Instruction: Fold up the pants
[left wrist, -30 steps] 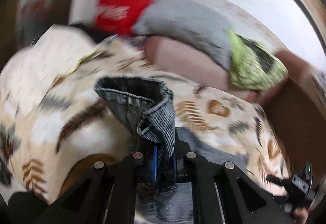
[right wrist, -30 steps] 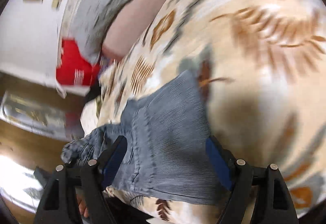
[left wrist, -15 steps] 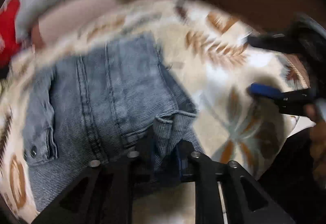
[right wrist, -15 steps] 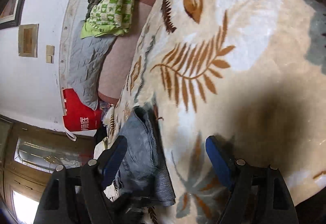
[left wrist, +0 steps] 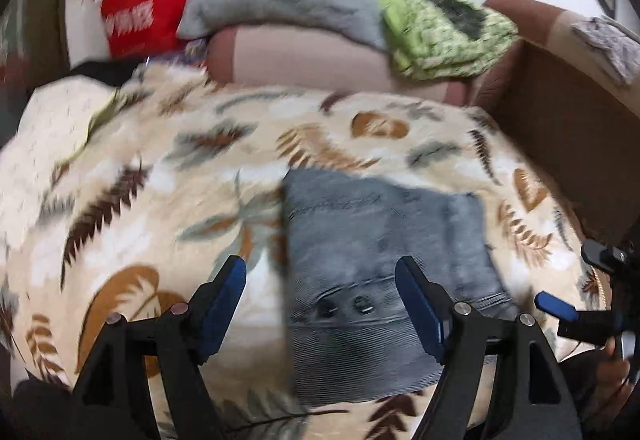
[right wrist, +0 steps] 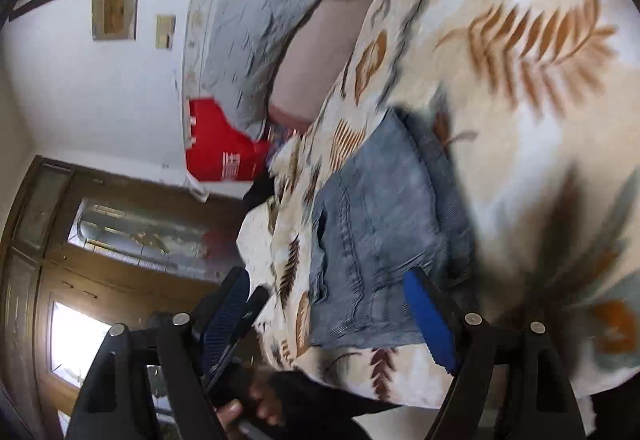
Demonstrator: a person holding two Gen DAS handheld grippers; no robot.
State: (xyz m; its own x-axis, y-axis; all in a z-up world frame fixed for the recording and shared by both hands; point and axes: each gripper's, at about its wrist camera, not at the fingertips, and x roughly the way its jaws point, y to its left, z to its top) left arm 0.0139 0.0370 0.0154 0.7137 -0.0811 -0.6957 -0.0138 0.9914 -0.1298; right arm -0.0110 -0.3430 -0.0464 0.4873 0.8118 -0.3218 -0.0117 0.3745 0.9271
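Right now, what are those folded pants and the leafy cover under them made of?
The pants look like faded grey-blue denim: matte, with stitched seams and metal rivets. The cover seems a plush fleece blanket, cream with a soft printed leaf pattern; blur leaves the weave unclear.

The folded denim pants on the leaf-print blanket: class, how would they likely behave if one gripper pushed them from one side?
The pants are soft layered denim, so they would probably bunch, not slide whole. The plush blanket likely drags on them. The top layer may shift.
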